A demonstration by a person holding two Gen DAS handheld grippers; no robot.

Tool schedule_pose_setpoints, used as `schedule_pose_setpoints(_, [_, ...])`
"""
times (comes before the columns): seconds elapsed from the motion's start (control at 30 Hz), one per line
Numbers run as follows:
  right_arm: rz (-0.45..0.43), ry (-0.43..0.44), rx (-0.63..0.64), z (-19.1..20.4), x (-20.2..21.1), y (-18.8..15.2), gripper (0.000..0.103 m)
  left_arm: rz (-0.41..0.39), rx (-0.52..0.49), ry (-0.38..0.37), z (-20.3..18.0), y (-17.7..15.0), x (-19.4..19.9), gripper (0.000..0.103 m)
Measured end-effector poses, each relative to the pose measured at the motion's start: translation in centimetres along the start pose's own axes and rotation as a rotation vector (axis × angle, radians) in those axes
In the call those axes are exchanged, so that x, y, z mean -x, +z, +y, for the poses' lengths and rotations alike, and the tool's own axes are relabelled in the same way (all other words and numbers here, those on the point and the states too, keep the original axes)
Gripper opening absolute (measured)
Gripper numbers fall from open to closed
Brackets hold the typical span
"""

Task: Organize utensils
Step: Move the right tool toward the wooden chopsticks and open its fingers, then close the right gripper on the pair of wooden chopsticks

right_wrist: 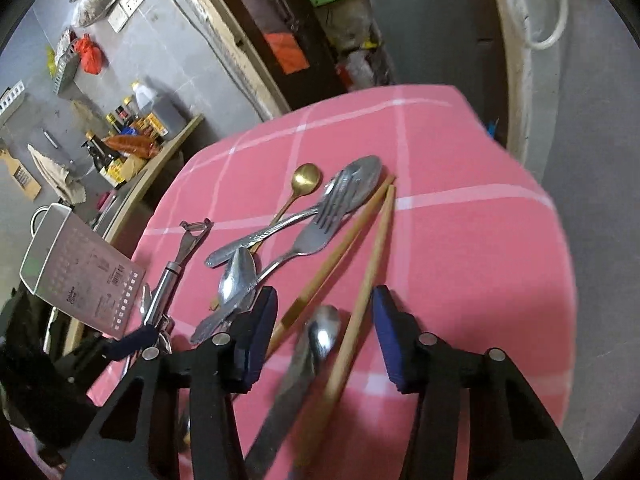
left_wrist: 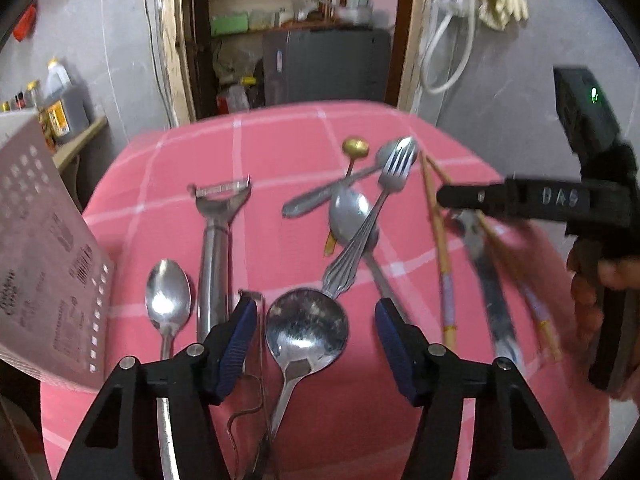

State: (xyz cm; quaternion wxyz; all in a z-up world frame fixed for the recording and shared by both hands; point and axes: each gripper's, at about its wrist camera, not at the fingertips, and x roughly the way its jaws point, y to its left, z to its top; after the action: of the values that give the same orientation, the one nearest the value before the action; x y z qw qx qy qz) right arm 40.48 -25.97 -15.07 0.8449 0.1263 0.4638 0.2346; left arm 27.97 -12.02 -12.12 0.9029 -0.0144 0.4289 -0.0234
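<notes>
Nearest lay a ladle (left_wrist: 306,326), between my left gripper's (left_wrist: 316,330) parted fingers, ungripped. My right gripper (right_wrist: 324,334), also apart, hung over two chopsticks (right_wrist: 362,248). Surface: pink checked cloth (left_wrist: 280,148); grey walls, open doorway behind. Count: one peeler (left_wrist: 218,220), one fork (left_wrist: 384,196), one gold spoon (right_wrist: 306,178), one grater (right_wrist: 82,276).

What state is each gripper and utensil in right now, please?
Left gripper: open, holding nothing, over the round spoon.
Right gripper: open, holding nothing, above the chopsticks.
Fork: lying across other spoons.
Gold spoon: partly under the pile.
Peeler: lying flat, apart.
Grater box: tilted.
</notes>
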Motion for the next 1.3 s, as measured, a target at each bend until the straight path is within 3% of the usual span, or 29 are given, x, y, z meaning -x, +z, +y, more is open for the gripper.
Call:
schedule_pose_setpoints(0.23, [0.076,0.001,0.049,2.1,-3.0,1.5,0.044,0.046,-0.021,0.03,0.0,-0.2,-0.8,0.056])
schedule_pose_setpoints(0.33, [0.107,-0.023,0.07,3.0,-3.9,2.4,0.044,0.042,-0.016,0.04,0.0,-0.1,-0.7,0.044])
schedule_pose_setpoints(0.43, [0.125,-0.03,0.055,3.1,-4.5,3.0,0.044,0.043,-0.005,0.034,0.3,0.1,-0.7,0.043])
schedule_pose_setpoints(0.6, [0.133,-0.094,0.031,3.1,-4.5,3.2,0.02,0.043,0.02,0.005,0.9,0.3,-0.5,0.042])
schedule_pose_setpoints(0.77, [0.132,0.025,-0.129,0.4,-3.6,2.2,0.013,0.028,0.107,-0.089,2.7,0.6,0.2,0.034])
schedule_pose_setpoints(0.83, [0.124,0.071,-0.186,-0.2,-3.3,1.5,0.011,0.015,0.104,-0.11,2.9,0.9,0.6,0.02])
schedule_pose_setpoints(0.87, [0.116,0.088,-0.21,-0.4,-2.9,1.0,0.011,0.015,0.094,-0.113,2.8,1.1,0.7,0.019])
schedule_pose_setpoints(1.17, [0.041,0.109,-0.184,0.7,0.2,-2.6,0.007,0.051,-0.046,-0.044,1.2,1.3,1.5,0.012])
schedule_pose_setpoints(1.3, [0.017,0.121,-0.195,0.2,1.5,-3.5,0.006,0.069,-0.062,-0.033,1.4,1.2,2.0,0.011])
